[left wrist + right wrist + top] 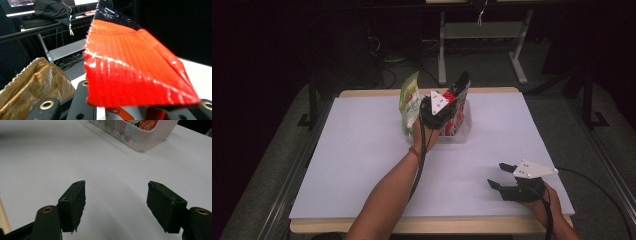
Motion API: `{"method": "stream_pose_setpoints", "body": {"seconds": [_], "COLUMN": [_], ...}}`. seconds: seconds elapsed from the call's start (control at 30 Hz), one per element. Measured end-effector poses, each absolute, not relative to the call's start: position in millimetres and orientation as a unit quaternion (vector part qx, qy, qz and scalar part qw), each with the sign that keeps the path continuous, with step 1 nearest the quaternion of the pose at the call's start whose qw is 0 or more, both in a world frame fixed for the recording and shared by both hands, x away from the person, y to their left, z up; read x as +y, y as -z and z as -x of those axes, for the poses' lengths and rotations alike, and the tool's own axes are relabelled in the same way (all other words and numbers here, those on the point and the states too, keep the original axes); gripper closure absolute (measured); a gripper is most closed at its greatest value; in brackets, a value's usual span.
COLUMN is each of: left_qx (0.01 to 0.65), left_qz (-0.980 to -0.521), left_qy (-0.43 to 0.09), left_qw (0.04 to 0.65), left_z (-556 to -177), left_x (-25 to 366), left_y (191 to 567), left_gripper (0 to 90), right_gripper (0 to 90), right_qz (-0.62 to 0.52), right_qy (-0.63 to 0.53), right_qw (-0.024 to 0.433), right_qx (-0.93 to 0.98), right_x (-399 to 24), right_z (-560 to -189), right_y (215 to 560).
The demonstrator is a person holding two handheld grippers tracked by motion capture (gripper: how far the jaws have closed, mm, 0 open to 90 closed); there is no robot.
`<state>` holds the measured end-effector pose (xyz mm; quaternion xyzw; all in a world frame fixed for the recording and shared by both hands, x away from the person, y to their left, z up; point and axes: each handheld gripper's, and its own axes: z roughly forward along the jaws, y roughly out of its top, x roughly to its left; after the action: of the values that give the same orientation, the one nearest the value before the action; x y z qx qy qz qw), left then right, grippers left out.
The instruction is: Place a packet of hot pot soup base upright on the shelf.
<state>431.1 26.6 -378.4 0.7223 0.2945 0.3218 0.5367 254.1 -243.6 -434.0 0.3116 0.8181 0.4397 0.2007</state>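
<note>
Jaws around unreadable red packet [135, 65]

Dark room. White-topped table with pale wooden edge [362, 150] on grey floor [492, 65]; behind, grey metal-legged desk frame [482, 32], possibly cables beneath.

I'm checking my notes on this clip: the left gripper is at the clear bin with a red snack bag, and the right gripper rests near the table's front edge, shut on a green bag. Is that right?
Not quite. The right gripper holds nothing: the right gripper view shows its jaws wide apart over bare table. The rest stands: the left gripper is at the clear bin with the red snack bag.
</note>
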Motion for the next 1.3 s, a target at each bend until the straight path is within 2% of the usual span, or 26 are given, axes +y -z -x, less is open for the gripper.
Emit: {"method": "stream_pose_setpoints", "body": {"seconds": [0.93, 1.3], "left_qx": [0.266, 0.257], "left_qz": [-0.766, -0.772], "left_qy": [-0.292, -0.283], "left_qw": [0.508, 0.507], "left_z": [-427.1, -423.0], "left_x": [37.8, 41.5], "left_y": [368.9, 367.1], "left_gripper": [56.5, 56.0], "right_gripper": [32.4, 32.5], "right_qz": [-0.297, -0.297], "right_qy": [-0.428, -0.426], "right_qw": [0.200, 0.198], "right_qx": [0.830, 0.831], "right_x": [-236.9, -235.6], "right_z": [-255.7, -255.3], "right_y": [438.0, 438.2]}}
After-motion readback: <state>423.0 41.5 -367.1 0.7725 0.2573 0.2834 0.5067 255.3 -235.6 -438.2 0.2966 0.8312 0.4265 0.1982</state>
